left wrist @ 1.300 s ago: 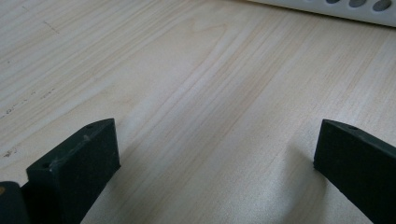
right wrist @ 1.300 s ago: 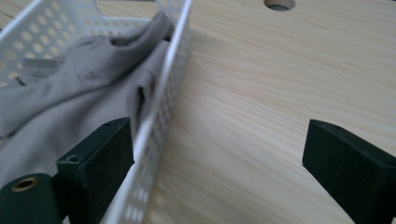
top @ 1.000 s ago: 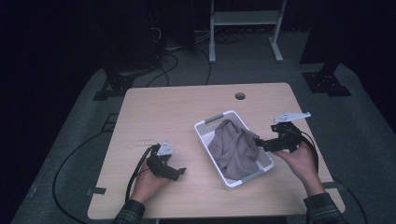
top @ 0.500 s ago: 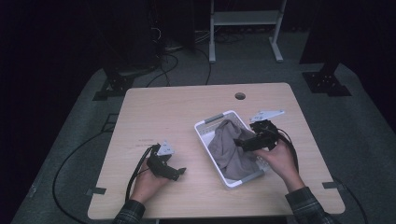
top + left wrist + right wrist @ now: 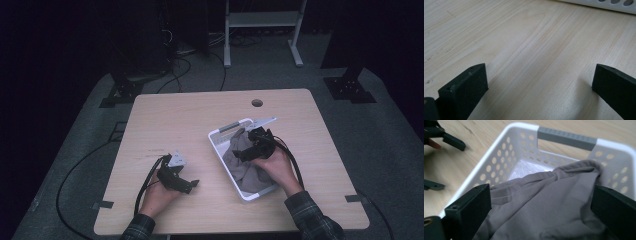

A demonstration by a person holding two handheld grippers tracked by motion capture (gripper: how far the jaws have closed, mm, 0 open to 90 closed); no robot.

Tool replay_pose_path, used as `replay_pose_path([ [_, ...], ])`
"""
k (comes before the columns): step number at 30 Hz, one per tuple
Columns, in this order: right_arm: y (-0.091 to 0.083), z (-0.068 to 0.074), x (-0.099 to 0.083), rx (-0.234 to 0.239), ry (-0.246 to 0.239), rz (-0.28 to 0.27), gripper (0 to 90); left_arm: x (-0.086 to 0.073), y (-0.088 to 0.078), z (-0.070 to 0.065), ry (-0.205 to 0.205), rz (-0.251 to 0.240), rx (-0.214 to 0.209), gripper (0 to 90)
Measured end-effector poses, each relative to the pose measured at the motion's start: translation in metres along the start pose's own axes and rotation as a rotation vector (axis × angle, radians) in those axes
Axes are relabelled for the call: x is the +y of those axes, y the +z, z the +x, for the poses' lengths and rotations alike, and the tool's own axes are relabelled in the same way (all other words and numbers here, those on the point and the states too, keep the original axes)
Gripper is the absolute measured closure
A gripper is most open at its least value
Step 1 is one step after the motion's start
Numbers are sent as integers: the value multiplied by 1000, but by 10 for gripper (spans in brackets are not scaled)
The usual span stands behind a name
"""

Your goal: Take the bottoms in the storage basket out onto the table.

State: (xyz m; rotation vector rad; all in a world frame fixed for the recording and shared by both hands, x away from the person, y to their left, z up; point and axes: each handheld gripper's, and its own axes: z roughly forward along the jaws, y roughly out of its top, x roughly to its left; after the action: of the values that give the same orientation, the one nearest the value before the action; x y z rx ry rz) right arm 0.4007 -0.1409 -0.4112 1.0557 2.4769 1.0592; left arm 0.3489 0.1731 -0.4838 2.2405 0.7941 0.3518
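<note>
A white perforated basket (image 5: 218, 141) with a grey handle (image 5: 566, 135) stands on the wooden table, right of the middle. A crumpled grey cloth (image 5: 246, 172) lies inside it. My right gripper (image 5: 240, 153) hangs over the basket, just above the cloth (image 5: 544, 202). Its jaws have just been opening and now stand wide, with the cloth between and below them, not pinched (image 5: 541, 200). My left gripper (image 5: 191, 185) rests low on the table to the left of the basket, open over bare wood (image 5: 539, 77).
The basket's white wall (image 5: 599, 3) runs just beyond the left gripper. A round cable hole (image 5: 257, 103) sits near the table's far edge. Cables trail from both grippers over the front edge. Bare wood spreads across the table's left and far parts.
The right hand has carried its gripper leftward from beside the basket's right rim to above the cloth inside it. The left hand has kept still.
</note>
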Motion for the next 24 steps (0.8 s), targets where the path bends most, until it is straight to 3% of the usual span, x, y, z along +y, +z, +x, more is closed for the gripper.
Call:
replay_pose_path([
  [6,23,6,-2,-16,-33,68,0,0,0,0,7,4,-1,0],
  [10,38,8,-6,-20,-65,162,0,0,0,0,8,3,-3,0],
  [11,38,8,-6,-20,-65,162,0,0,0,0,8,3,-3,0],
  [14,47,9,-9,-42,-78,207,0,0,0,-2,11,3,-7,0],
  [17,55,15,-14,-108,-130,234,0,0,0,-3,14,3,-10,0],
  [22,57,14,-14,-95,-84,244,0,0,0,-3,15,2,-12,0],
  [24,56,10,-14,-56,-54,255,67,0,0,-4,13,0,-13,0],
])
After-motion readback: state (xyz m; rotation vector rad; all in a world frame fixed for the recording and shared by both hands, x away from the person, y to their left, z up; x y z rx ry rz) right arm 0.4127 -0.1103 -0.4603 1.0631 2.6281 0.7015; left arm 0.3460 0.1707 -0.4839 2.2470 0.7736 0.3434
